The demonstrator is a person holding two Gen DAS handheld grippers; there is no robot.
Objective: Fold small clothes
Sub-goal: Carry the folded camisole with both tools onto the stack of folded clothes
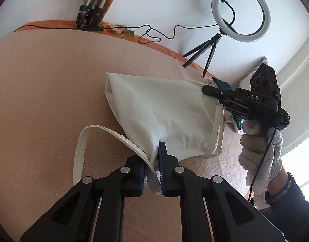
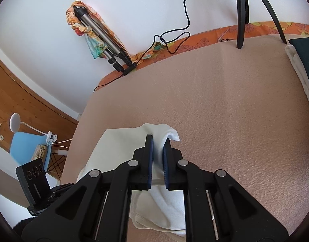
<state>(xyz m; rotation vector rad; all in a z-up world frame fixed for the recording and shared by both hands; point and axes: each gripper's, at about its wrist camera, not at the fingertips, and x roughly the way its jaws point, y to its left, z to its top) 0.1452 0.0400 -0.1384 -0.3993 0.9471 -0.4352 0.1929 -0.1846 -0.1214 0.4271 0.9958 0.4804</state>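
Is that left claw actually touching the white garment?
Touching. In the left wrist view, the left gripper has the white garment pinched between its blue pads, with fabric bunched right against them.

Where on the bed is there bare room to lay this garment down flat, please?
The pink blanket lies bare left of the white garment, up to the folded tripod. It is crowded on the right: the ring light stand and piled clothes.

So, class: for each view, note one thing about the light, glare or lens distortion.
Left wrist view: window glare blows out the lower right corner behind the gloved hand; the ring light looks unlit. Right wrist view: even, soft daylight, and the fisheye bows the bed edge; the white garment stays sharp.
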